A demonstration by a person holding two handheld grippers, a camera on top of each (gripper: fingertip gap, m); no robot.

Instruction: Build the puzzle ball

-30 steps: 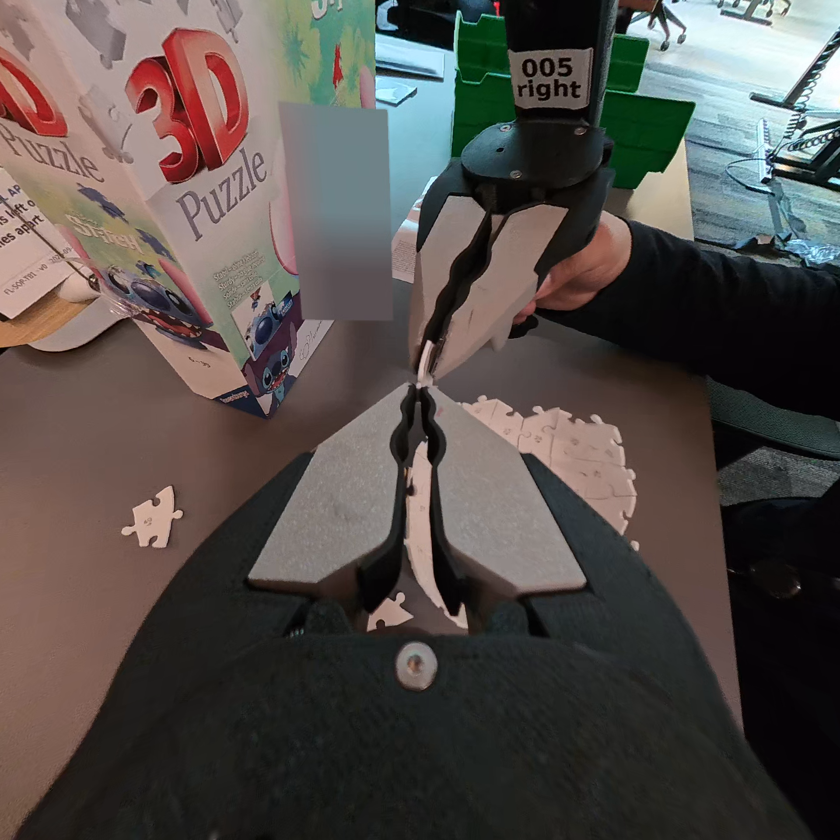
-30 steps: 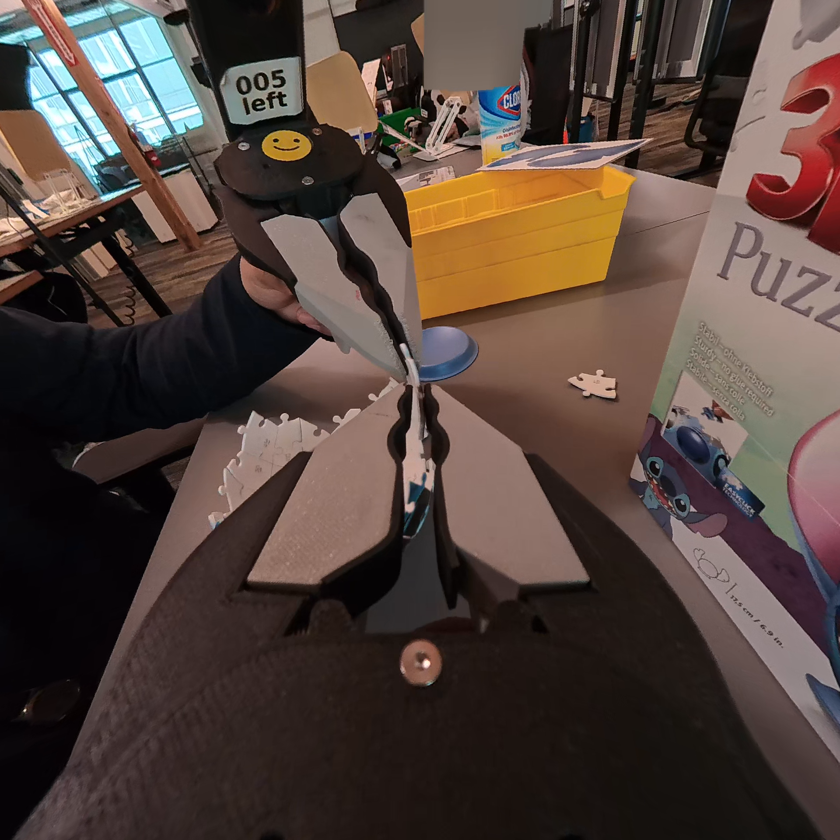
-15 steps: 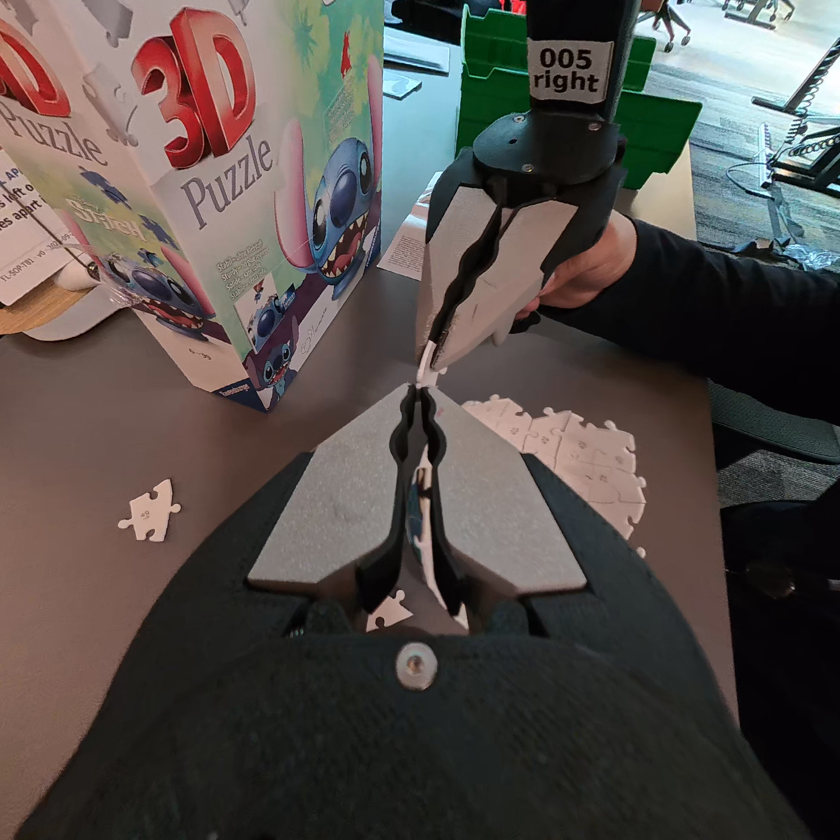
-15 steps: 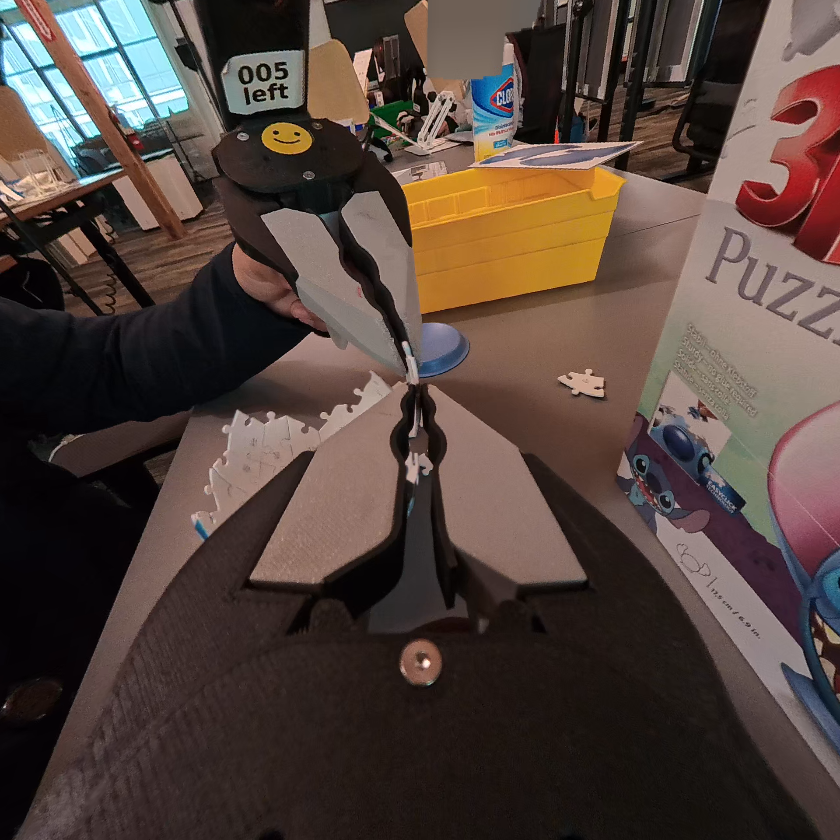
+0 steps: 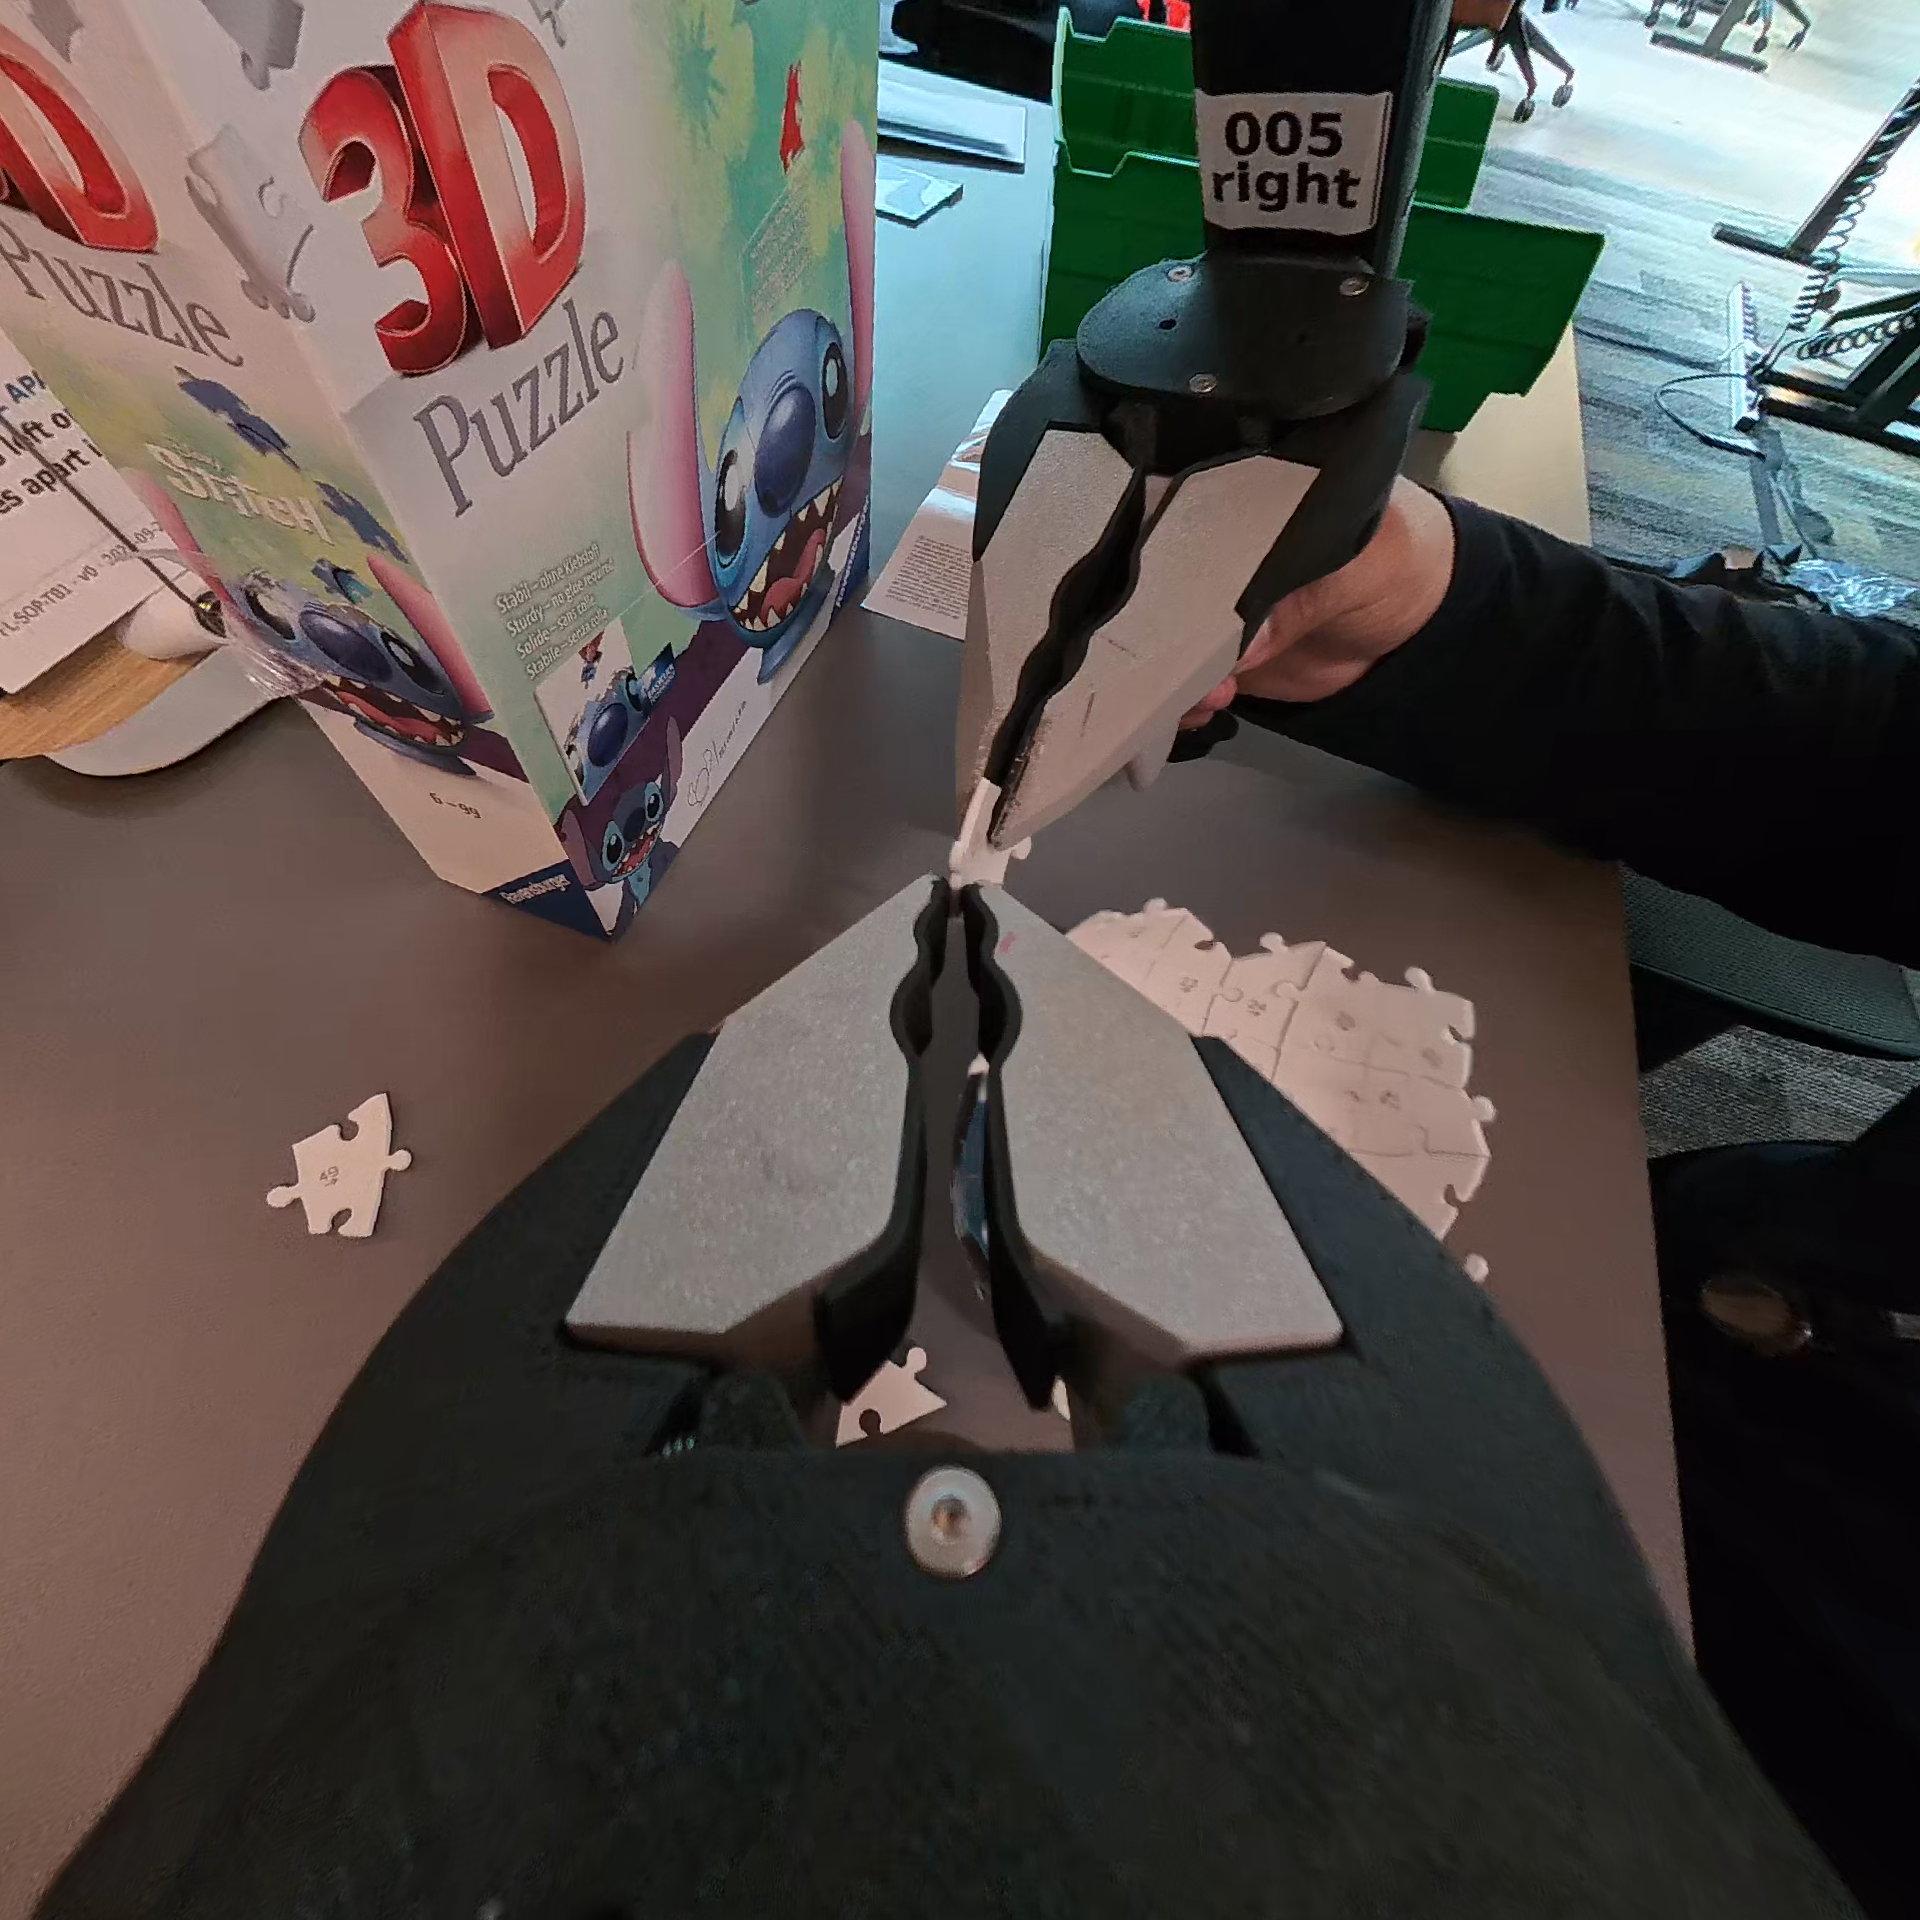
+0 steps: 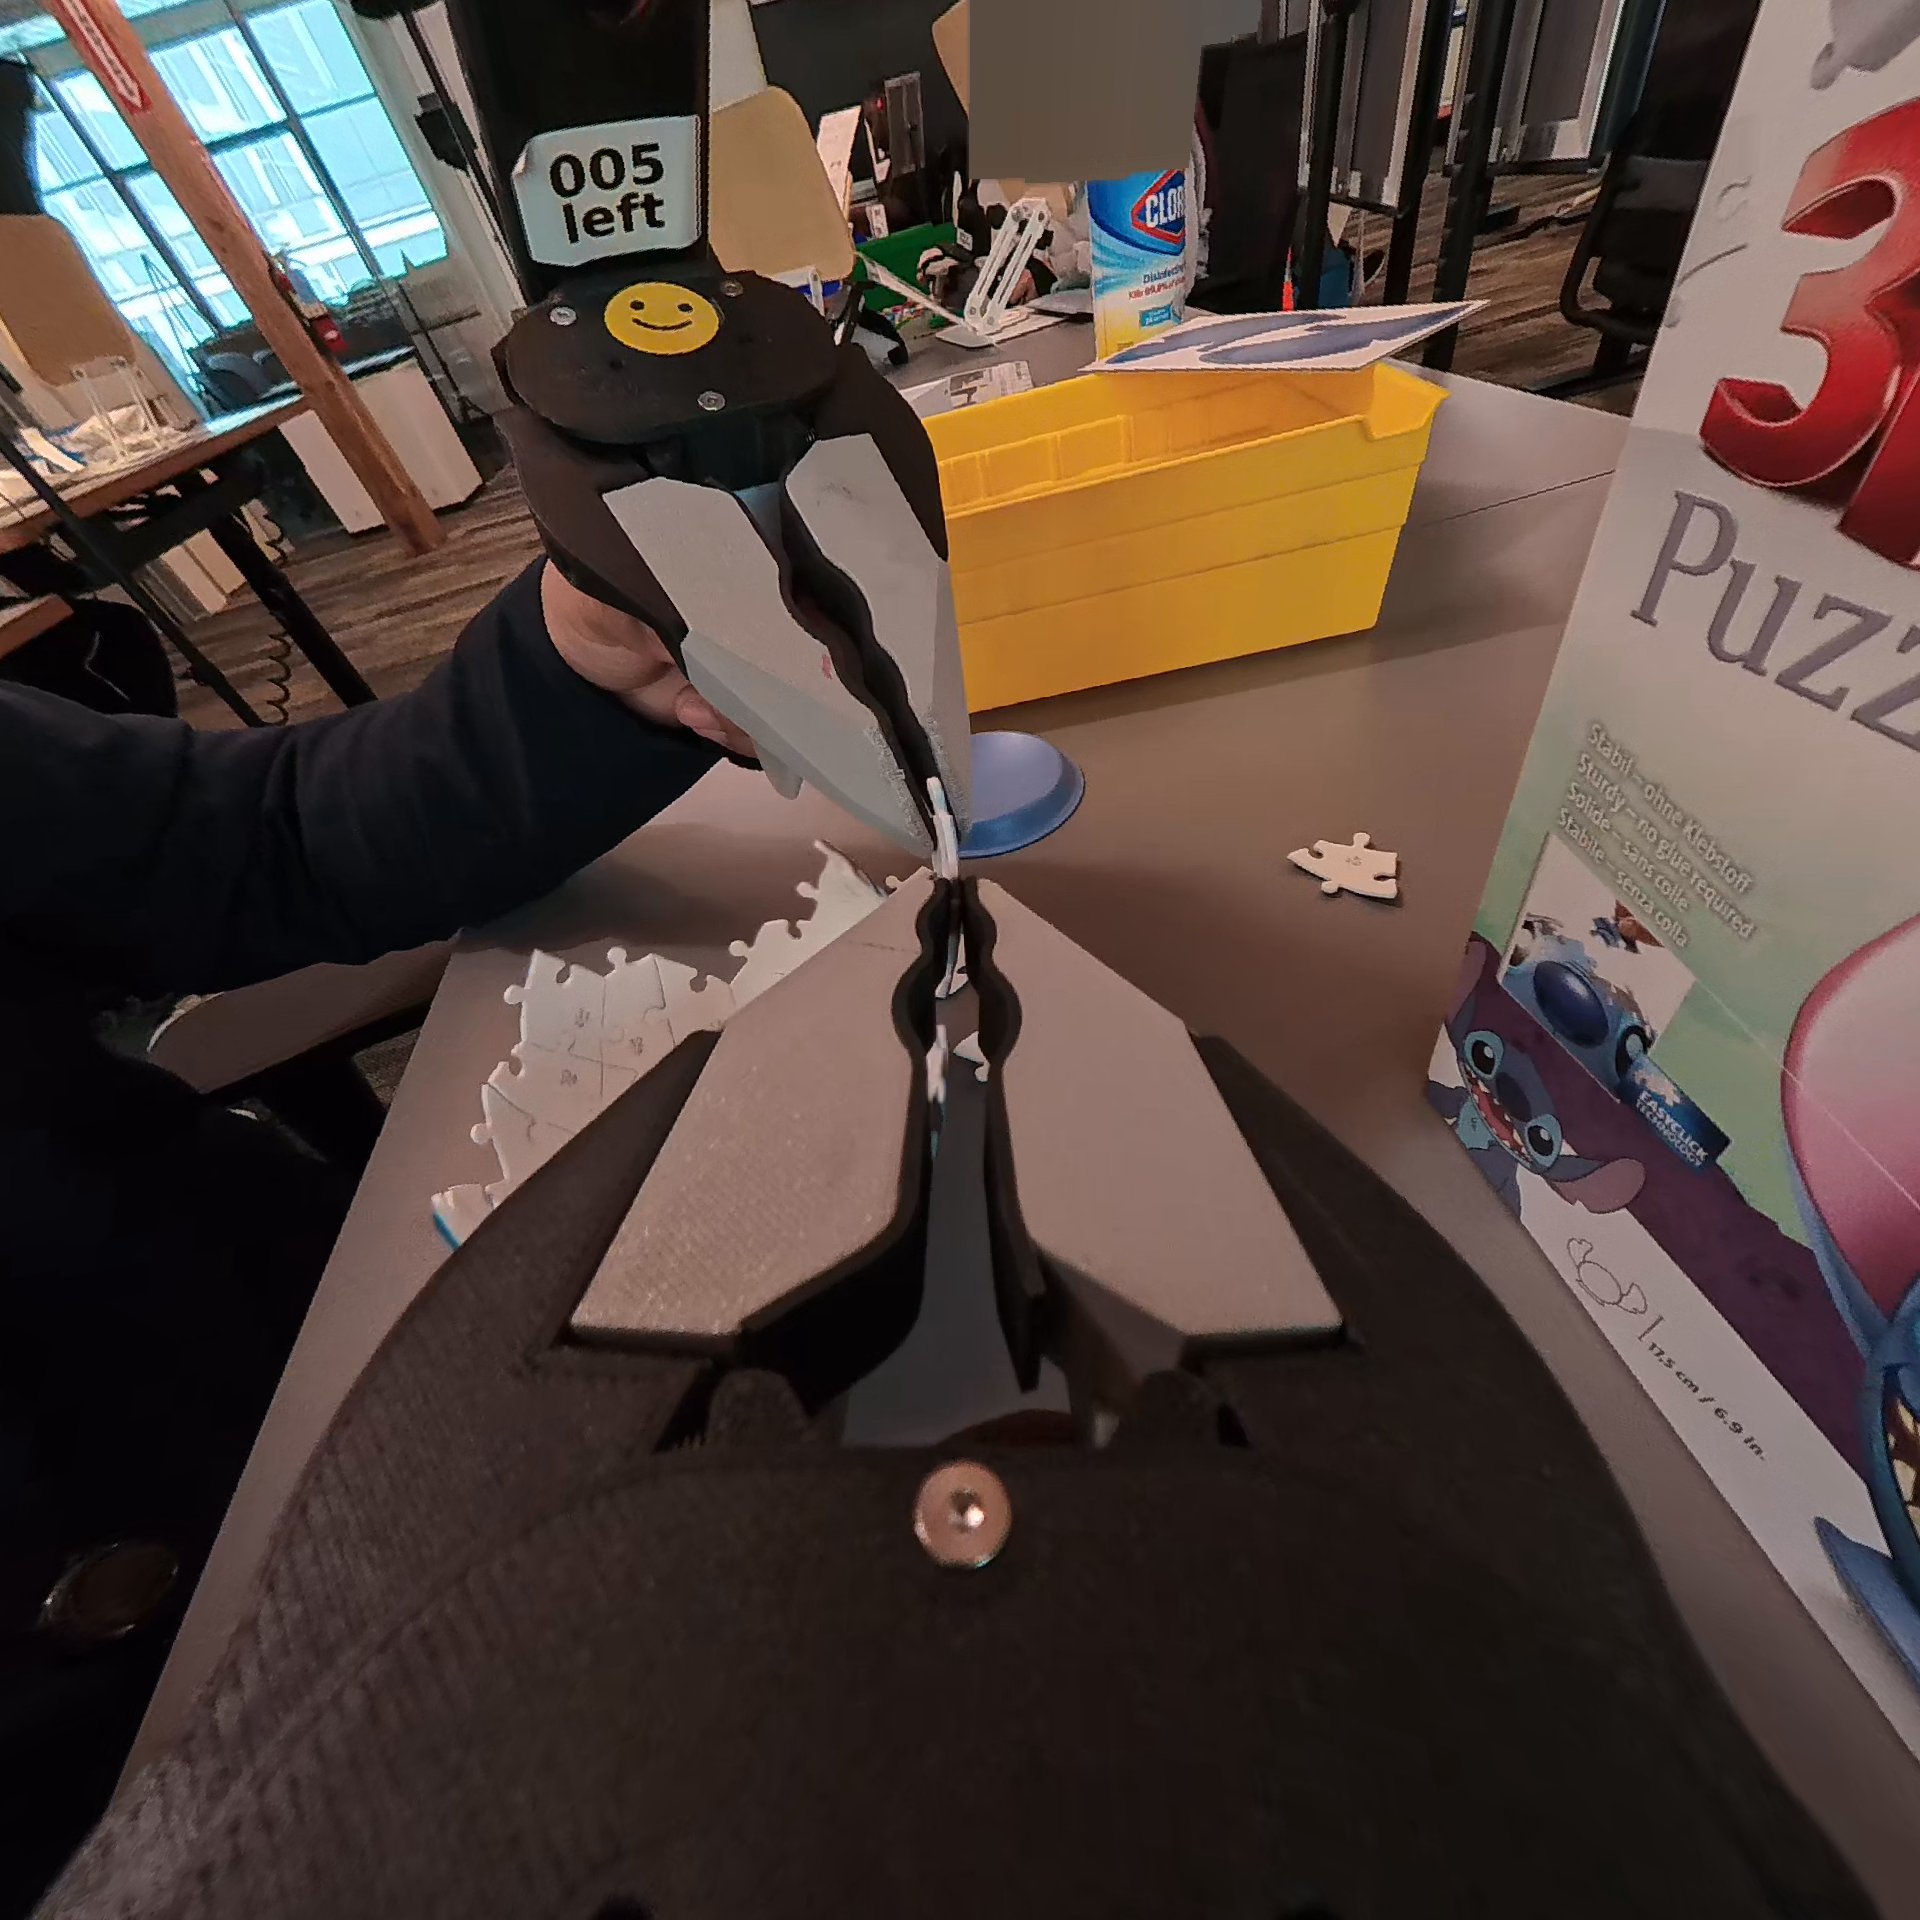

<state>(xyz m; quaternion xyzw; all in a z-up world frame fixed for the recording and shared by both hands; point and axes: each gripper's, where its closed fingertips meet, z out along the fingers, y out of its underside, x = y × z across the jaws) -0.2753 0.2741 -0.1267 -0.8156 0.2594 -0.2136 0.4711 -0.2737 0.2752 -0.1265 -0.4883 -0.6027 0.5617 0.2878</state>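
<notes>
In the left wrist view my left gripper (image 5: pixel 954 891) is shut on a puzzle piece (image 5: pixel 971 1143) that stands on edge between its fingers. My right gripper (image 5: pixel 995 826) comes down from above, shut on a white puzzle piece (image 5: pixel 979 844) whose end meets my left fingertips. In the right wrist view my right gripper (image 6: pixel 954 896) holds its piece (image 6: pixel 948 971) edge-on, tip to tip with the left gripper (image 6: pixel 940 826). A joined sheet of white pieces (image 5: pixel 1351 1049) lies on the grey table below, and also shows in the right wrist view (image 6: pixel 603 1029).
The tall puzzle box (image 5: pixel 520 416) stands to the left; it also fills the right wrist view's right side (image 6: pixel 1714 831). A loose piece (image 5: pixel 338 1169) lies near it, another (image 5: pixel 888 1397) under my left gripper. There are also a blue dish (image 6: pixel 1023 795), yellow bins (image 6: pixel 1174 540) and green bins (image 5: pixel 1475 260). The tips of both grippers are at nearly the same place.
Almost nothing. Both grippers stay shut on their pieces and stay tip to tip above the sheet, with only small shifts of the two views.
</notes>
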